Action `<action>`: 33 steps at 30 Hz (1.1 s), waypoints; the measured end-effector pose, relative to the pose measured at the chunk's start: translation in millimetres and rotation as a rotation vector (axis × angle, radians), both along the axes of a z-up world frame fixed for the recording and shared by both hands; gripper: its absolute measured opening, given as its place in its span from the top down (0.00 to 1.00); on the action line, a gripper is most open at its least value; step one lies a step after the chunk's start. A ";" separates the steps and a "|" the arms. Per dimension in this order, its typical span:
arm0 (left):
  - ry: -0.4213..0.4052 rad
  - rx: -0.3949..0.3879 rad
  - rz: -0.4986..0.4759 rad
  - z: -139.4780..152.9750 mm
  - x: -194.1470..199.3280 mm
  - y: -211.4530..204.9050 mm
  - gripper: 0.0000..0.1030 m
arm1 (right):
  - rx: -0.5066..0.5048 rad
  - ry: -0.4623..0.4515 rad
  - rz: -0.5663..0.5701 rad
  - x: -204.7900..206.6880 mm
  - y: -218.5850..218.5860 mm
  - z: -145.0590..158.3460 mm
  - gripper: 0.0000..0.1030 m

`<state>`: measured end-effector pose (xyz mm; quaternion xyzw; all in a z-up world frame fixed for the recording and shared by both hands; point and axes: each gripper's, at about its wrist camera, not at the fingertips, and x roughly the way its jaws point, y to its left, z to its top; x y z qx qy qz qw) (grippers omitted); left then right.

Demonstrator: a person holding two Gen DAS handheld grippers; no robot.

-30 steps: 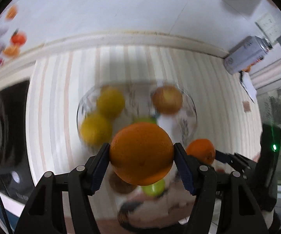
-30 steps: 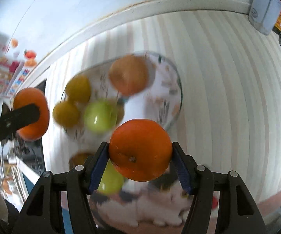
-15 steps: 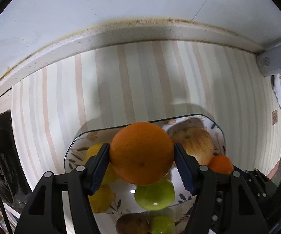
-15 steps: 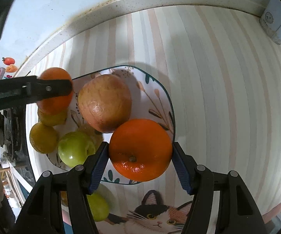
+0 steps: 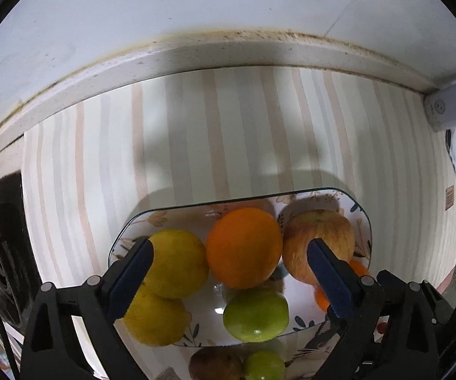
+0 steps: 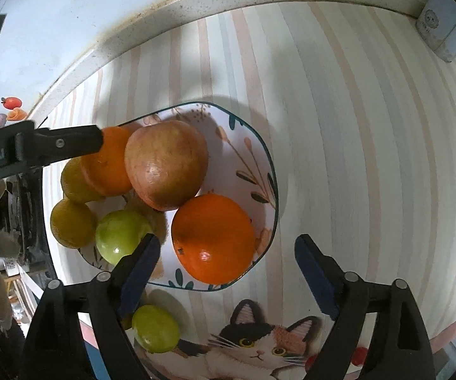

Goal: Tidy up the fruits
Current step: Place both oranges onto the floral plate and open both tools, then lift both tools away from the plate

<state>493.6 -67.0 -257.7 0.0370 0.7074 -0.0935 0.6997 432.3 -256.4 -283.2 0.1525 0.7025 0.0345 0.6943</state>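
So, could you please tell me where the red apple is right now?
In the right wrist view the red apple sits in the plate, left of centre, wedged between two oranges.

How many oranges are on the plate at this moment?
2. One orange sits at the plate's near right edge, beside the apple. The other orange lies left of the apple, partly behind the left gripper's fingers. More could be hidden.

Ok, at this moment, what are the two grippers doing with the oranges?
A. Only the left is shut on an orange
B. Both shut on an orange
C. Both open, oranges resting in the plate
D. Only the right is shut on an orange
C: the left gripper and right gripper are both spread wide, and each orange sits free in the plate.
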 end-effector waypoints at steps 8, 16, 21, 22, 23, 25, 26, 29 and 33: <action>-0.104 0.020 0.047 33.0 -33.1 25.4 0.04 | -0.085 -0.067 0.023 -16.5 6.6 27.6 0.10; -0.163 0.018 0.117 48.0 -97.1 57.2 0.04 | -0.116 -0.104 0.072 -49.9 22.5 44.9 0.10; -0.196 0.020 0.152 55.6 -127.7 73.3 0.04 | -0.124 -0.143 0.090 -71.5 33.8 61.4 0.10; -0.201 0.020 0.155 58.9 -133.6 75.6 0.04 | -0.127 -0.153 0.094 -75.8 35.1 65.4 0.10; -0.208 0.019 0.160 62.1 -139.4 78.7 0.04 | -0.129 -0.162 0.096 -80.0 36.4 70.0 0.10; -0.229 0.016 0.167 70.5 -151.2 83.5 0.04 | -0.130 -0.185 0.100 -89.7 39.0 81.1 0.10; -0.236 0.023 0.178 74.8 -155.5 84.9 0.04 | -0.130 -0.199 0.103 -95.7 40.6 87.9 0.10; -0.285 0.033 0.178 91.2 -172.5 87.5 0.04 | -0.128 -0.233 0.111 -108.1 44.6 104.6 0.10; -0.347 0.040 0.174 111.4 -196.2 86.9 0.04 | -0.143 -0.284 0.118 -128.8 47.6 129.2 0.10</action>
